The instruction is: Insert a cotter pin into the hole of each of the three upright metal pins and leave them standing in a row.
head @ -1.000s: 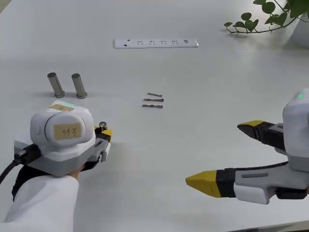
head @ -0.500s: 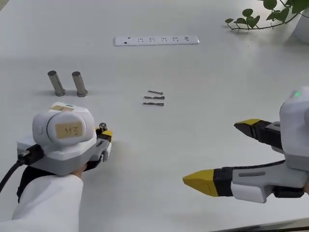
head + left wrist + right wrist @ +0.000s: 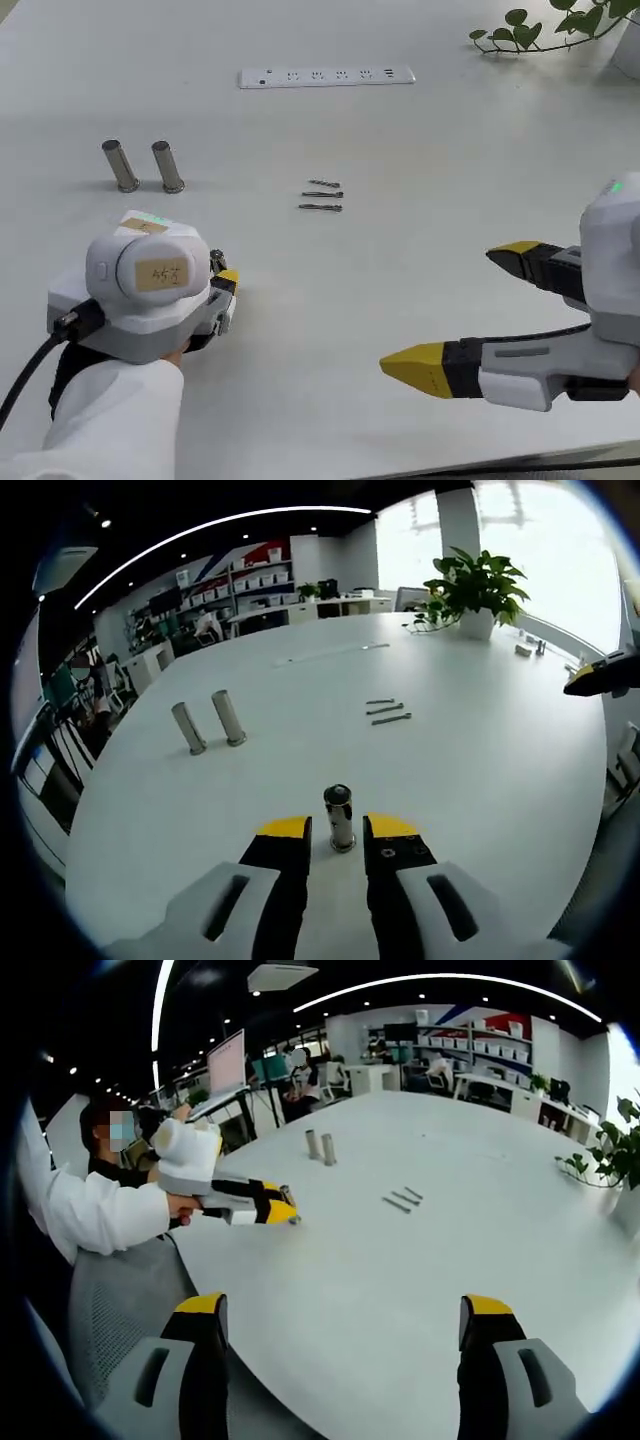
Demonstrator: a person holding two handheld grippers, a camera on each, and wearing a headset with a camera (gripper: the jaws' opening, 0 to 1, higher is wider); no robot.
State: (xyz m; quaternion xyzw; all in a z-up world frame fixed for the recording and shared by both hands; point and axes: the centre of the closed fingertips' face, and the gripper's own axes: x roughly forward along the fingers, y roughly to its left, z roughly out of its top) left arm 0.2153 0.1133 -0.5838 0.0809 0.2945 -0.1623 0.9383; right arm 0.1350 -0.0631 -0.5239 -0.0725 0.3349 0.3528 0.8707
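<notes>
Far left on the bench (image 3: 430, 140), two metal pins (image 3: 120, 166) stand upright side by side, close but apart; nearer me, my left gripper (image 3: 222, 288) has its jaws set narrowly apart either side of the third pin (image 3: 339, 818), which stands upright on the bench between the yellow tips, a sliver of bench showing on each side; towards the middle, three cotter pins (image 3: 322, 195) lie flat in a small stack of parallel lines, well apart from every metal pin; at the right, my right gripper (image 3: 437, 309) hovers with its jaws spread wide, holding nothing.
</notes>
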